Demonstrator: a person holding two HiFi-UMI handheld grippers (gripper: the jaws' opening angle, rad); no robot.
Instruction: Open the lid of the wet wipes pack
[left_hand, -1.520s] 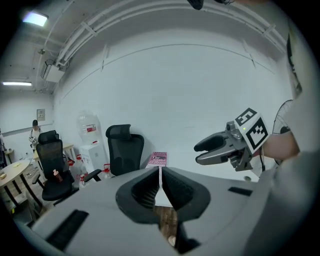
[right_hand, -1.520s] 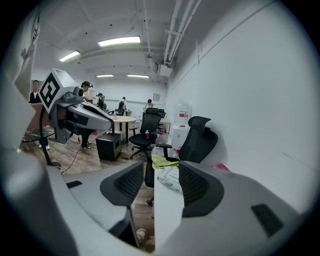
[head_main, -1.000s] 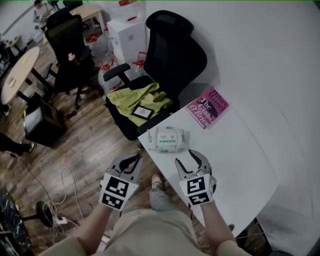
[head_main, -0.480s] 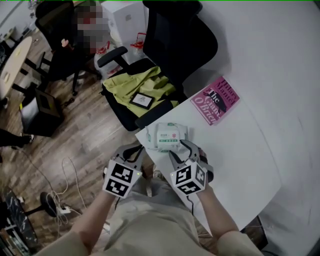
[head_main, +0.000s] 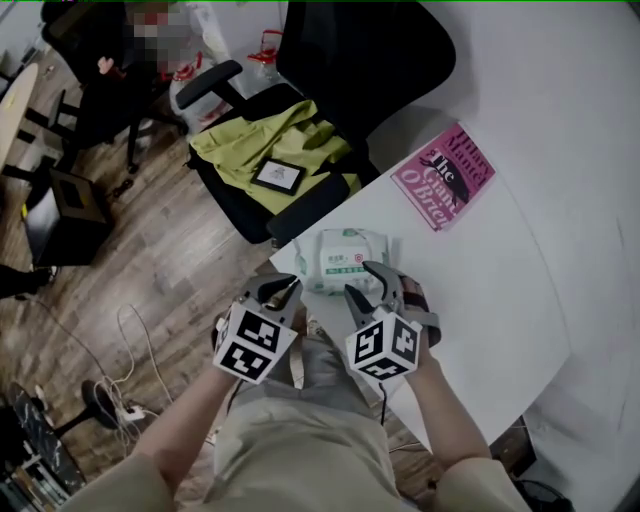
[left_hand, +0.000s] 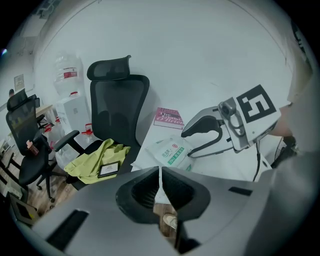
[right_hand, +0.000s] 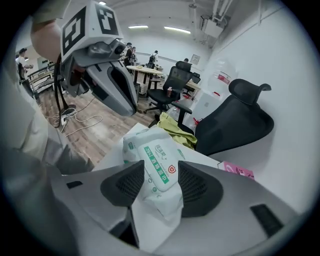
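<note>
The wet wipes pack lies flat near the white table's corner, and its green-striped lid is down. My right gripper is open, with the pack's near end between its jaws. In the left gripper view the right gripper stands over the pack. My left gripper hangs just off the table corner, left of the pack. Its pads meet with nothing between them. It also shows in the right gripper view as the left gripper above the floor.
A pink book lies farther back on the white table. A black office chair with a yellow-green garment stands close behind the table corner. To the left are wooden floor and cables.
Both grippers have moved forward to the pack. The right gripper's jaws, short of the pack a second ago, now straddle its near end. The left gripper has come up beside the table corner.
</note>
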